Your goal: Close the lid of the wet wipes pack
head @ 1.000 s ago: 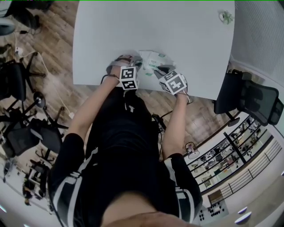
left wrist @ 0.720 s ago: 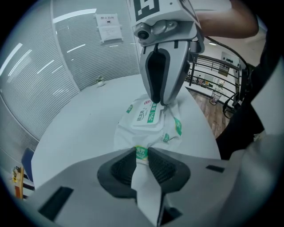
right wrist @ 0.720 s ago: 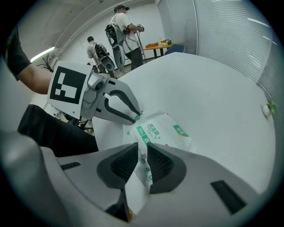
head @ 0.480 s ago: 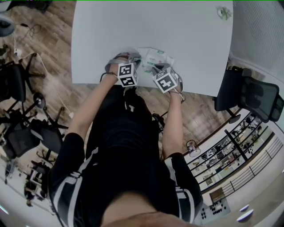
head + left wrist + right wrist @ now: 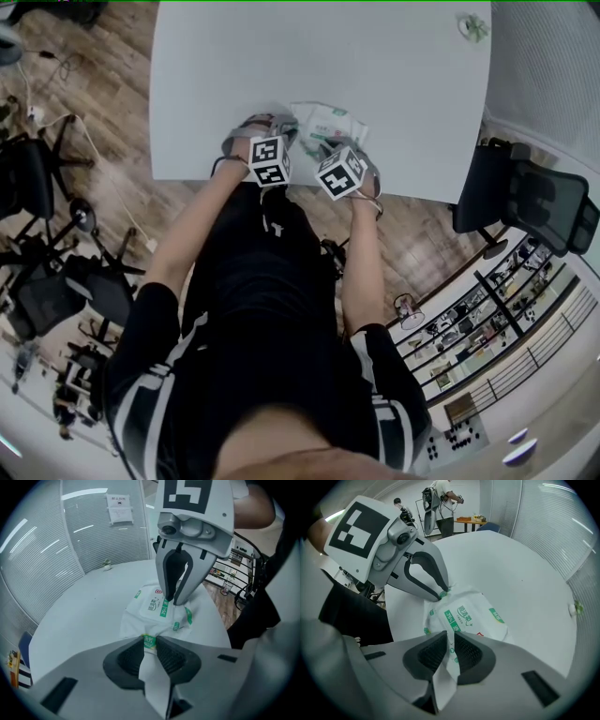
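The wet wipes pack (image 5: 330, 119), white with green print, lies on the white table (image 5: 375, 56) near its front edge. My left gripper (image 5: 287, 131) is shut on the pack's near left edge, and crumpled film shows between its pads (image 5: 150, 644). My right gripper (image 5: 330, 146) points steeply down onto the pack's front right part. Its jaws have just been closing, and the pack's film (image 5: 476, 616) runs between its pads (image 5: 451, 651), which pinch it. In the left gripper view the right gripper's tips (image 5: 174, 601) rest on the pack (image 5: 152, 609) beside the green label. The lid cannot be made out.
A small green and white object (image 5: 472, 25) sits at the table's far right corner. A black office chair (image 5: 534, 206) stands right of the table and more chairs (image 5: 37, 178) stand left on the wooden floor. The pack lies close to the front edge.
My right gripper has shifted left and sunk onto the pack, and its marker cube now sits closer to the left one. The left gripper and the pack have stayed put.
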A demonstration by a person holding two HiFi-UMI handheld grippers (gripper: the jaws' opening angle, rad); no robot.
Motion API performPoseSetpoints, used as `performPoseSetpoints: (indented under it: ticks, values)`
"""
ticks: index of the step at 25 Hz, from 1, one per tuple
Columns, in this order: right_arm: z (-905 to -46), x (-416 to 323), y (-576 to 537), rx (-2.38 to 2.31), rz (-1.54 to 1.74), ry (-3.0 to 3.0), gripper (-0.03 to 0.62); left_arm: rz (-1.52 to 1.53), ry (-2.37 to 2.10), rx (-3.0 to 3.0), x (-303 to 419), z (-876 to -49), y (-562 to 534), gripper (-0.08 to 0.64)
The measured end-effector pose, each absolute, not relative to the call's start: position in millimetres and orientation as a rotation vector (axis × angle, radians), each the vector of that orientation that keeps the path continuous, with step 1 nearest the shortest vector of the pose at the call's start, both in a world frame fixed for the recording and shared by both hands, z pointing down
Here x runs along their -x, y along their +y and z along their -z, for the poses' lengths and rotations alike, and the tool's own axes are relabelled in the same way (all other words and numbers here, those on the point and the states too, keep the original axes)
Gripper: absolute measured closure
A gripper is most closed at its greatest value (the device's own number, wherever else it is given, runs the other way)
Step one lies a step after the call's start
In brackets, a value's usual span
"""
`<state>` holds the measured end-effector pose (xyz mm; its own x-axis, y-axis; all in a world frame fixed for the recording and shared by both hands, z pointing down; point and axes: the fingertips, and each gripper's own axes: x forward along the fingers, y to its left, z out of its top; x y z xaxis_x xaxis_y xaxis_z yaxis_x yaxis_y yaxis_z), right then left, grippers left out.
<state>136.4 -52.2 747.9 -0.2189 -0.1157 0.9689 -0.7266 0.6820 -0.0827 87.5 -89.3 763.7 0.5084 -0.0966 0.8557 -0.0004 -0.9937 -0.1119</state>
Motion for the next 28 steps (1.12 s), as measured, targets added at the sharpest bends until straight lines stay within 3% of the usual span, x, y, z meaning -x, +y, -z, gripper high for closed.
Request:
performPoseSetpoints:
  ticks: [8, 13, 21, 28]
  values:
    - [-737.9, -136.6, -53.1, -0.736, -0.729, -1.772, 0.537, 1.472, 0.094, 2.729, -83.5, -760.4, -87.9, 0.465]
    - [-681.6, -134.7, -70.5, -1.016, -0.781, -1.925, 0.537, 1.413, 0.224, 2.910, -72.6, -732.4, -92.0, 0.468]
    - [-529.9, -171.3, -93.1, -1.715, -0.614, -2.049, 0.554, 0.640, 0.817, 3.245, -53.6, -556.8, -134.7, 0.521]
    - [-423.6, -182.0, -61.3, -1.983, -0.487, -2.148, 0.569, 0.217, 1.056, 3.079, -36.6, -418.0, -117.5, 0.522]
